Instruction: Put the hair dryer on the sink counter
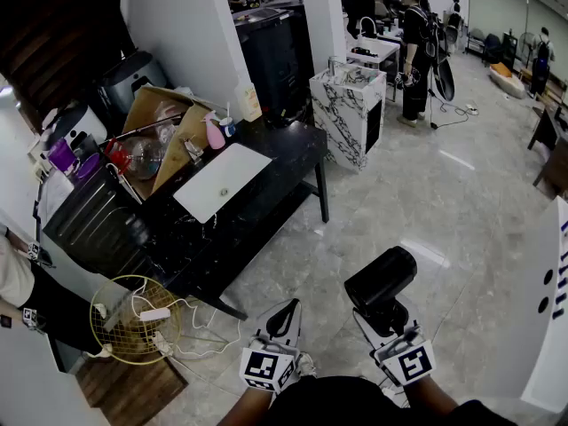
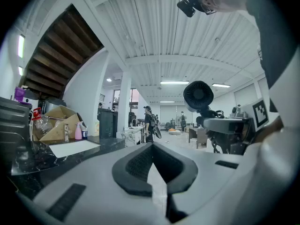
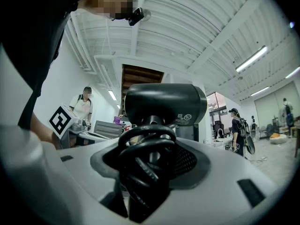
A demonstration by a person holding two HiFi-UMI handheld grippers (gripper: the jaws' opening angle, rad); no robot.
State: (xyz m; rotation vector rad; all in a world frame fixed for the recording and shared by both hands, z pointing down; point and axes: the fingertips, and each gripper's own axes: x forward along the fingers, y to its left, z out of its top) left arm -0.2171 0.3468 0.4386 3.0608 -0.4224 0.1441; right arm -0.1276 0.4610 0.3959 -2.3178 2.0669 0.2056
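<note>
My right gripper [image 1: 383, 319] is shut on the handle of a black hair dryer [image 1: 382, 278], which stands upright over the grey floor with its barrel tilted up to the right. In the right gripper view the dryer's barrel [image 3: 165, 104] fills the middle, and its coiled black cord [image 3: 143, 165] bunches between the jaws of my right gripper [image 3: 150, 149]. To its left my left gripper [image 1: 282, 316] is shut and holds nothing; its pads [image 2: 136, 165] meet at the tip. The black sink counter [image 1: 288, 149] with its white basin [image 1: 222, 181] stands ahead to the left, a stretch of floor away.
A cardboard box [image 1: 169, 121], a pink spray bottle [image 1: 215, 133] and a black rack [image 1: 93, 216] crowd the counter's left part. A wire fan guard [image 1: 133, 319] and cables lie on the floor beside it. A marbled cabinet [image 1: 346, 114] and a standing person [image 1: 415, 51] are farther off.
</note>
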